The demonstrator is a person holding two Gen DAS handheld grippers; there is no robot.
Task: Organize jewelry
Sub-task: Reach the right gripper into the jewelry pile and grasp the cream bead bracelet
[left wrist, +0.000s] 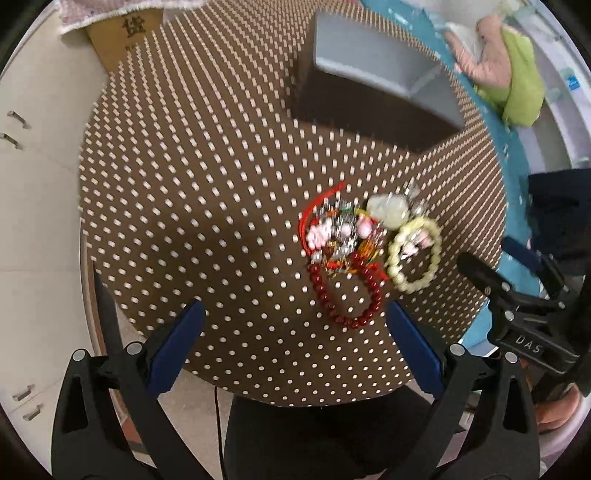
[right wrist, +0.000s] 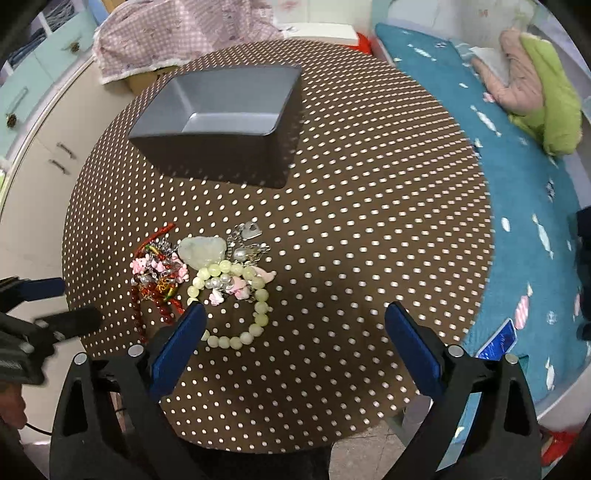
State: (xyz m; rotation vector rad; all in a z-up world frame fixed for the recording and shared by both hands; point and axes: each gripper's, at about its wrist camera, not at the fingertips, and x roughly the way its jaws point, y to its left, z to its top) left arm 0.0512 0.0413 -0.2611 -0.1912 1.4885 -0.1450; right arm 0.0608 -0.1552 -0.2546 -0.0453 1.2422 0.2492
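A pile of jewelry lies on a round brown dotted table (left wrist: 207, 177) (right wrist: 369, 206). It holds a dark red bead bracelet (left wrist: 345, 299) (right wrist: 137, 314), a pale green bead bracelet (left wrist: 415, 254) (right wrist: 258, 295), a pale jade pendant (left wrist: 389, 210) (right wrist: 203, 249), pink charms (left wrist: 319, 230) (right wrist: 159, 266), red cord and silver chains (right wrist: 247, 243). A grey open box (left wrist: 373, 70) (right wrist: 225, 110) stands behind the pile. My left gripper (left wrist: 295, 325) is open above the table's near edge, left of the pile. My right gripper (right wrist: 295, 328) is open, its left finger over the green bracelet.
A bed with a blue sheet (right wrist: 517, 192) and a green and pink cloth (right wrist: 539, 92) lies to the right. White cabinets (left wrist: 33, 184) stand to the left. A cardboard box (left wrist: 118, 33) under a pink cloth (right wrist: 177, 33) sits beyond the table.
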